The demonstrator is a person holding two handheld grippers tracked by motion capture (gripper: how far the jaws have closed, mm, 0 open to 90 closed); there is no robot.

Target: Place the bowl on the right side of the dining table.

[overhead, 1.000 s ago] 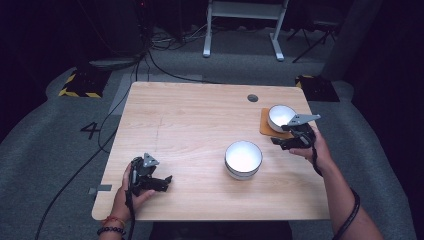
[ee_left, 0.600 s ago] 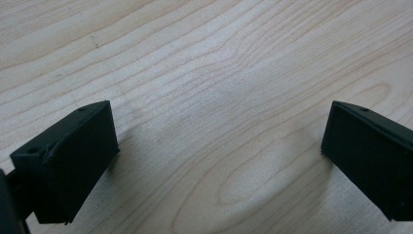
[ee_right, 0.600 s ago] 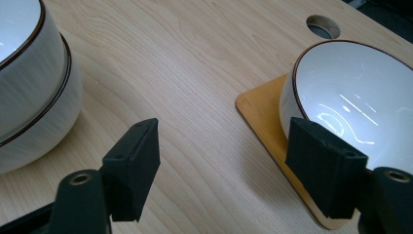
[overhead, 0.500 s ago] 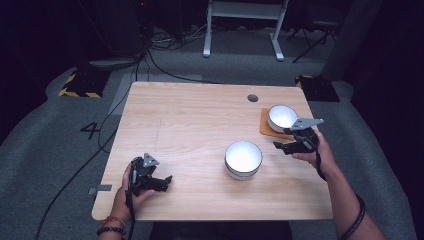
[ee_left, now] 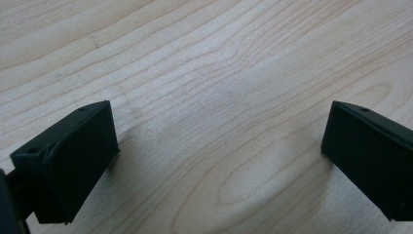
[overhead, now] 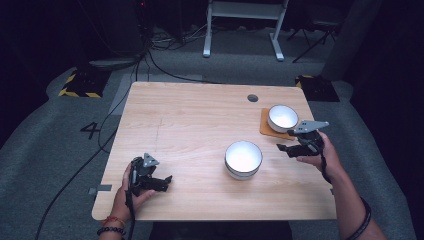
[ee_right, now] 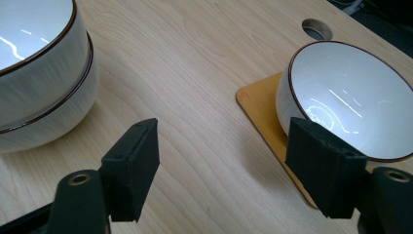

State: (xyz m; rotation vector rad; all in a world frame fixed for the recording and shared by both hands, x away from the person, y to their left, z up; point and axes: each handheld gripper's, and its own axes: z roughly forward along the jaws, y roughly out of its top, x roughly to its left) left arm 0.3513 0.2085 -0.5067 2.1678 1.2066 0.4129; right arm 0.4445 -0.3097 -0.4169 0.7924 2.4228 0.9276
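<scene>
In the high view the right gripper [overhead: 286,148] is at the right of the frame, just below the small white bowl [overhead: 283,117] that stands on an orange-brown coaster [overhead: 266,127] in the upper right part of the wooden worktop [overhead: 190,115]. Its fingers are wide apart and nothing is between them. In the right gripper view the small bowl is at the right, just behind the right finger, and I cannot tell if the finger touches it; the stack of two larger white bowls [ee_right: 39,73] is at the upper left, apart from the left finger. In the high view this stack is near the middle of the frame, a little to the right. The left gripper [overhead: 162,182] is at the lower left of the high view, low over the bare wood, well apart from all bowls. In the left gripper view its fingers [ee_left: 68,161] are wide apart over the wood grain
</scene>
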